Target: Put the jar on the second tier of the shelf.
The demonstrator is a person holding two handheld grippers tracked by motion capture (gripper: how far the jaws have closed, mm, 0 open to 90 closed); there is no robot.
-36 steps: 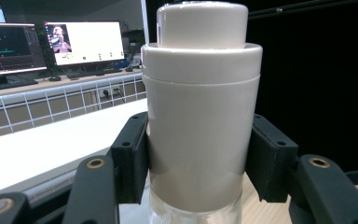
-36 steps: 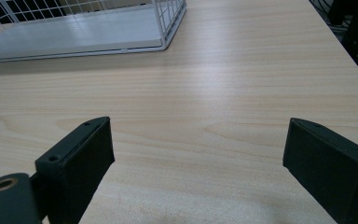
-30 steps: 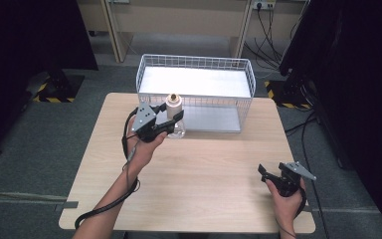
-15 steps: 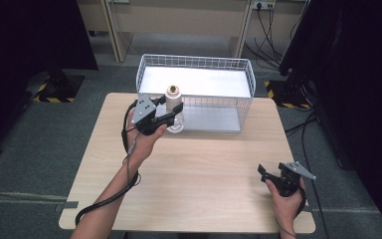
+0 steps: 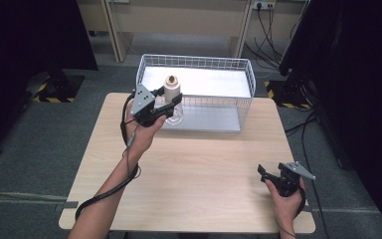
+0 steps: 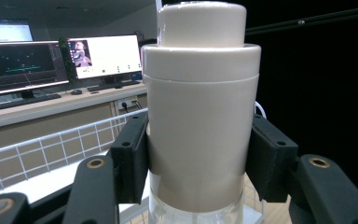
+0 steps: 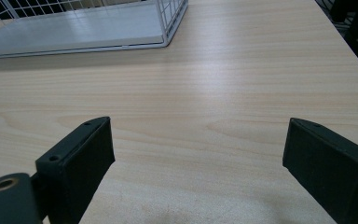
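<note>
A: Left gripper [image 5: 171,103] is clamped on a cream bottle [image 5: 172,88], both black pads [image 6: 130,158] pressed against its sleeve. The bottle is upright and held off the table [image 5: 199,164], at the front left corner of the wire basket [image 5: 196,62] by the table's far edge.

B: What's below the pads?

A: The left gripper view shows a clear lower section under the cream sleeve, and a stepped cap on top. From the high view I can't say whether it has cleared the basket rim.

B: And the right gripper [image 5: 264,175]?

A: Its jaws are spread with nothing between them, and it is near the table's front right corner, over bare wood. It is well apart from the bottle.

B: What are the risks?

A: I see two. The sleeve looks smooth and round, and the pads grip it on two narrow strips, so a tilt of the wrist could let the bottle swivel or slide down. And if it travels too low, its base could catch the basket's top wire and be knocked loose.

B: Is there any lettering?

A: I can read none on the bottle; the side facing the camera is plain. The monitors [image 6: 105,56] on the desk behind are lit, but their text is too small to make out.
</note>
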